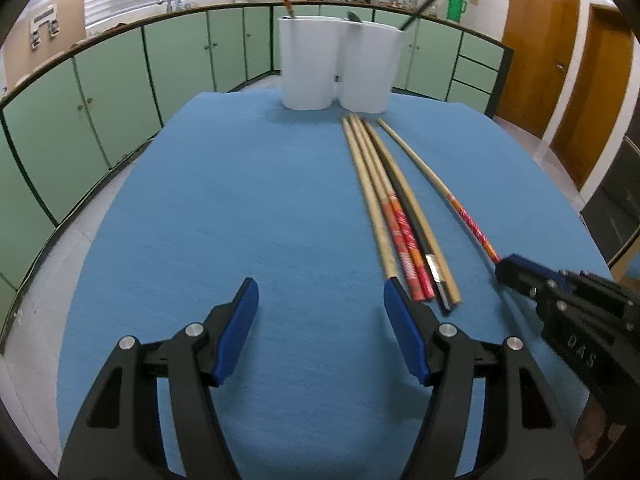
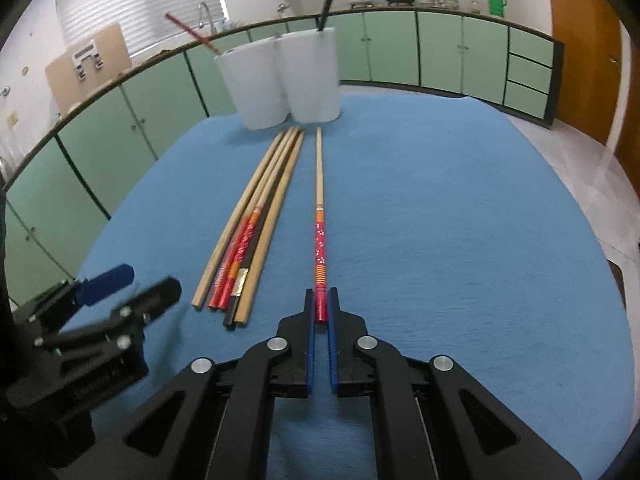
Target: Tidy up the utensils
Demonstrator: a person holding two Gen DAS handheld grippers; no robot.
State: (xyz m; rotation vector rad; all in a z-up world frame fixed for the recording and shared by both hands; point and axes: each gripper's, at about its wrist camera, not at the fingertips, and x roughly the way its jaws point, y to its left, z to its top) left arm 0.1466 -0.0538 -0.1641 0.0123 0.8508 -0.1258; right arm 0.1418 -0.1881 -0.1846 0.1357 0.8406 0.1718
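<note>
Right claw [image 2: 320, 312] is pinching the lone chopstick [image 2: 319, 200] by its red end, near the cups [image 2: 280, 80] (left claw [image 1: 320, 312] gaping, idle); gripping so far back is risking a droop or slip.

White holders [image 2: 280, 80] on a blue cloth [image 2: 440, 220]; the lone chopstick [image 2: 319, 200] is tan with a red flowered end.

Right tongs [image 2: 320, 312] closed on the red end of a single chopstick [image 2: 319, 200] lying on the blue worktop [image 2: 460, 220], beside a chopstick bundle [image 2: 252, 232]
</note>
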